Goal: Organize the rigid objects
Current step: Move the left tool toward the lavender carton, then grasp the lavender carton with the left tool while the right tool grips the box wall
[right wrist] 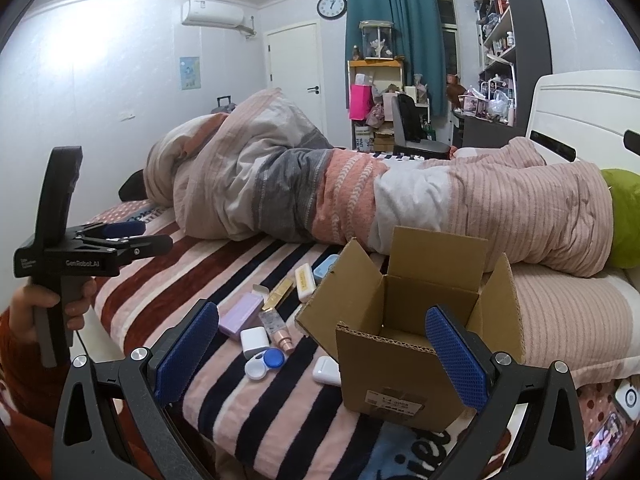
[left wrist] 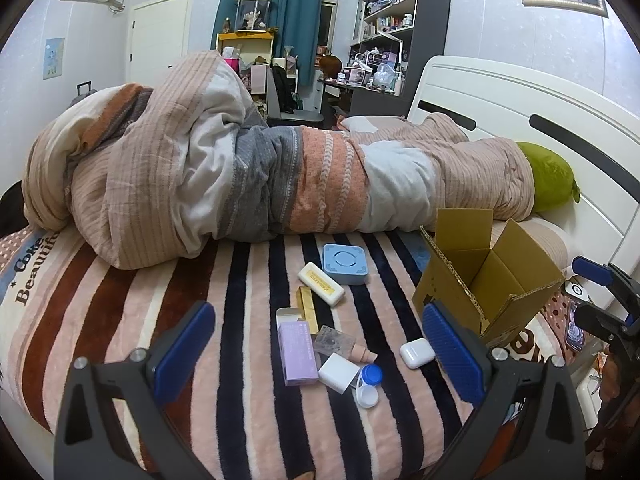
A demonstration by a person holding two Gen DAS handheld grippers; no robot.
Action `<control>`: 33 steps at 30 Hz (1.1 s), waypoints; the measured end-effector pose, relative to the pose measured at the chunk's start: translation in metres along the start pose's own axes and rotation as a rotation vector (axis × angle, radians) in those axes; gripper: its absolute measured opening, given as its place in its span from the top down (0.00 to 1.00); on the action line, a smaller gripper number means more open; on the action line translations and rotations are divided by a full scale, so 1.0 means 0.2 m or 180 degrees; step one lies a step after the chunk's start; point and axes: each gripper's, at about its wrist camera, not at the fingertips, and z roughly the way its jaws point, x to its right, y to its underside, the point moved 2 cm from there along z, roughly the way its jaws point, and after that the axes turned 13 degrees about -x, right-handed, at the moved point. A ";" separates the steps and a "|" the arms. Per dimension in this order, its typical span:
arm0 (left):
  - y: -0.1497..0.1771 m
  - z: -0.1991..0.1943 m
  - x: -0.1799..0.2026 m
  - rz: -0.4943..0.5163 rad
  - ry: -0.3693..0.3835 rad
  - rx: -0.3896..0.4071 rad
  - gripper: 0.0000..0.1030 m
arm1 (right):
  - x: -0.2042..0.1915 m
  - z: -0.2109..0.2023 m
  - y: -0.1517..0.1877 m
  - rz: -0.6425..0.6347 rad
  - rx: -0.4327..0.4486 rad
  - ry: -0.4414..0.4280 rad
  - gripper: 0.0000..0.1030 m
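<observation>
Small rigid items lie on the striped blanket [left wrist: 240,320]: a blue square case [left wrist: 344,264], a cream soap box [left wrist: 321,283], a gold bar [left wrist: 307,306], a purple box [left wrist: 297,350], a clear pump bottle [left wrist: 340,342], a white cube [left wrist: 339,372], a blue-and-white lens case [left wrist: 368,386] and white earbuds case [left wrist: 417,353]. An open cardboard box [left wrist: 484,280] stands at their right; it also shows in the right wrist view [right wrist: 400,360]. My left gripper [left wrist: 318,350] is open above the items. My right gripper [right wrist: 322,354] is open, empty, near the box's front.
A rolled duvet [left wrist: 240,160] lies across the bed behind the items. A white headboard [left wrist: 540,120] and a green cushion [left wrist: 550,178] are at the right. A phone [left wrist: 576,330] lies at the bed's right edge. The left gripper shows in the right wrist view [right wrist: 124,236].
</observation>
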 end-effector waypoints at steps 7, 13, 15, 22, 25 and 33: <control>0.00 -0.01 -0.01 0.0009 -0.0010 0.0004 0.00 | 0.00 0.00 0.00 -0.0008 -0.0023 -0.0024 0.00; 0.00 -0.02 -0.01 0.0012 -0.0006 0.0019 0.00 | 0.00 0.00 -0.01 0.0174 0.0016 0.0099 0.00; 0.00 -0.02 -0.01 0.0013 -0.0029 0.0014 0.00 | 0.00 -0.01 -0.02 0.0134 0.0059 0.0082 0.00; -0.01 0.00 0.00 0.0023 -0.0046 0.0008 0.00 | -0.03 0.01 -0.07 -0.0103 -0.0087 0.0042 0.00; -0.01 0.01 0.00 0.0024 -0.0057 -0.0002 0.00 | 0.03 0.02 -0.13 -0.0100 -0.0240 0.0019 0.00; -0.04 0.09 -0.03 -0.0006 -0.0140 0.0003 0.00 | 0.44 0.08 -0.30 0.0194 -0.0769 0.0480 0.02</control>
